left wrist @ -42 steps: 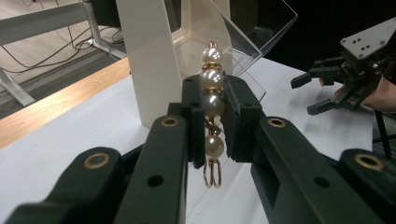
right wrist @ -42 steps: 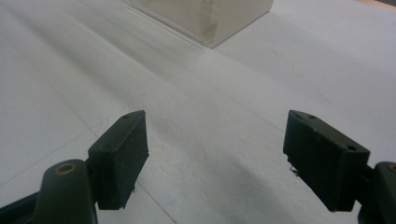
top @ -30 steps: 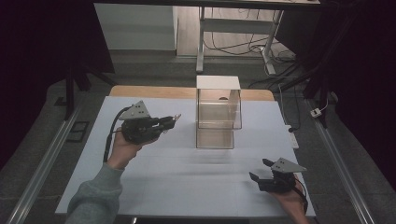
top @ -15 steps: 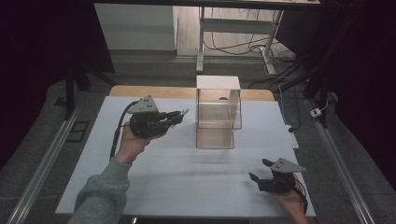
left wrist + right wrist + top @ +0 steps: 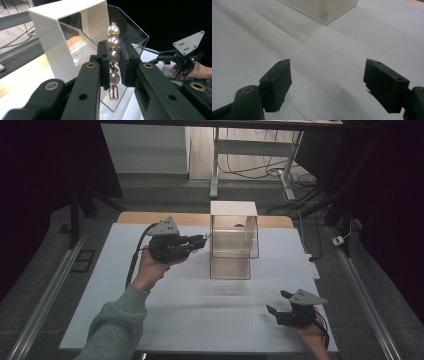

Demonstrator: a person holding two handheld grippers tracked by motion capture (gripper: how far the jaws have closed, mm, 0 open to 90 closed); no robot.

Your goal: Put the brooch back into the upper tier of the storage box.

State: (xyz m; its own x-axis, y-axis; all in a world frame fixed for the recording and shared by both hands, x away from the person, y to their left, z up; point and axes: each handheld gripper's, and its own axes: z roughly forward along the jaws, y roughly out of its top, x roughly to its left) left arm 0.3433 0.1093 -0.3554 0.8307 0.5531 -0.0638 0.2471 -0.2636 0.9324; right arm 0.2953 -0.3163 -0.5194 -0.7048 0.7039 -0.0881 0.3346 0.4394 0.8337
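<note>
Left gripper (image 5: 113, 66) fingers clenched on pearl hair clip (image 5: 113, 56), clear box (image 5: 75, 37) just beyond; right gripper (image 5: 328, 86) fingers released.

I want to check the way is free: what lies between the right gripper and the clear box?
Nothing: in the high view only bare white table separates the open right gripper from the clear box. The right gripper view shows the same.

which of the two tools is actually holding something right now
The left tool, beside the clear box: its pads clamp a pearl hair clip. The right tool sits open over bare table.
</note>
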